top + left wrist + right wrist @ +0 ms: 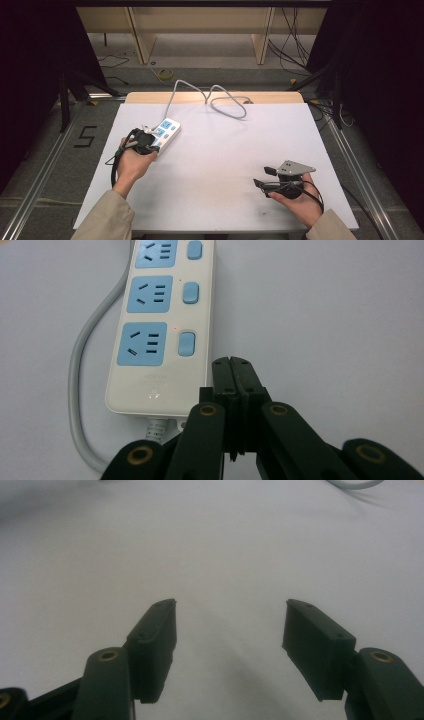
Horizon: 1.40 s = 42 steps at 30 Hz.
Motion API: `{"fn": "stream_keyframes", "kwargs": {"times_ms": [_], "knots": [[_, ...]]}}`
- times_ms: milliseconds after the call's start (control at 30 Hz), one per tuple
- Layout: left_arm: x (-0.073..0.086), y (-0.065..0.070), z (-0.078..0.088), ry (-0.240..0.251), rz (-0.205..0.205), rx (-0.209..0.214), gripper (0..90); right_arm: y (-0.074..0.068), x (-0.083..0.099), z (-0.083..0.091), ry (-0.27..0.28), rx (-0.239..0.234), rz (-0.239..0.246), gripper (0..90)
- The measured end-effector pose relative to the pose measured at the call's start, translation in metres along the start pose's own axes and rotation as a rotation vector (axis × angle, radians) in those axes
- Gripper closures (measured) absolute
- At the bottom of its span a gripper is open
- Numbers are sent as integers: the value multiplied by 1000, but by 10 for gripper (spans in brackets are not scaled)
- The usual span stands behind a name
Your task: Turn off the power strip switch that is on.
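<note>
— Where's the power strip (165,133)?
— Near the table's (225,165) left edge, left gripper (233,365) pinched together just beside its near end.
— The right gripper (227,625)?
— Jaws apart, over bare tabletop near the right edge.

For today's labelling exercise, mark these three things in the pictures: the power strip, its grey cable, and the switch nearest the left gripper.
power strip (155,385), left gripper view, bare white casing below the nearest socket.
grey cable (227,111), high view, the loop on the table.
nearest switch (186,343), left gripper view, middle of the blue rocker.
</note>
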<state>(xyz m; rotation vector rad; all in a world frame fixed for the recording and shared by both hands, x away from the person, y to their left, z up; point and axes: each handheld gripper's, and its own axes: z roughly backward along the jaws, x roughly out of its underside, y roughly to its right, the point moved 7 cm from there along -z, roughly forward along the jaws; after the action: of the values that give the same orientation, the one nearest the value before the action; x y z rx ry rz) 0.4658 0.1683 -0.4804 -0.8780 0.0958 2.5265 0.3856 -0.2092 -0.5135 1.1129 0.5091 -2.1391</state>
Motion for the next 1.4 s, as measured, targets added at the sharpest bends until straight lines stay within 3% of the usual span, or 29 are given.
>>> {"fn": "stream_keyframes", "kwargs": {"times_ms": [600, 1400], "knots": [[-7, -11, -7, -47, 39, 9, 896, 0, 0, 0, 0, -4, 1, 390], [-19, -21, -19, -105, 16, -15, 896, 0, 1, 0, -2, -4, -3, 389]]}}
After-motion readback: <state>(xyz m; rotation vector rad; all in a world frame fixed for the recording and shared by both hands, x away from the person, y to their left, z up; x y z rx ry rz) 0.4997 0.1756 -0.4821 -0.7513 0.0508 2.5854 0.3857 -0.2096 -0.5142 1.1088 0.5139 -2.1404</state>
